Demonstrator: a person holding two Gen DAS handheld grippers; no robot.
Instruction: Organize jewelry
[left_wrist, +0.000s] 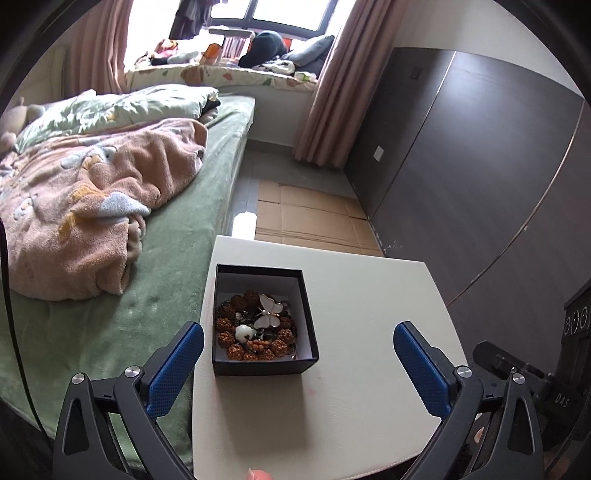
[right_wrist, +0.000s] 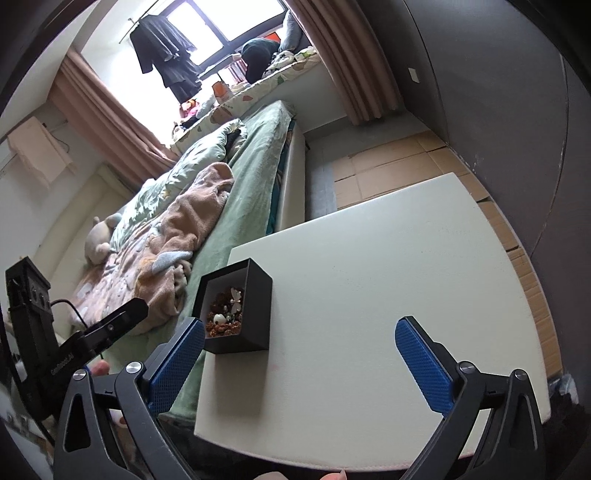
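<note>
A small black box (left_wrist: 258, 365) with a white lining stands on the white table (left_wrist: 362, 332), near its left edge. Inside lie brown seed-bead bracelets (left_wrist: 255, 349), a white butterfly brooch (left_wrist: 269, 310) and a white round bead (left_wrist: 244, 332). My left gripper (left_wrist: 297, 343) is open and empty, held above the table just in front of the box. My right gripper (right_wrist: 299, 339) is open and empty over the near part of the table (right_wrist: 388, 277), with the box (right_wrist: 255, 325) next to its left finger. The jewelry (right_wrist: 225, 310) shows inside the box.
A bed (left_wrist: 177, 229) with green sheet and pink blanket (left_wrist: 92, 206) runs along the table's left side. Cardboard sheets (left_wrist: 306, 218) cover the floor beyond the table. A dark wardrobe (left_wrist: 480, 166) stands to the right. The other gripper's body (right_wrist: 55, 347) shows at the left.
</note>
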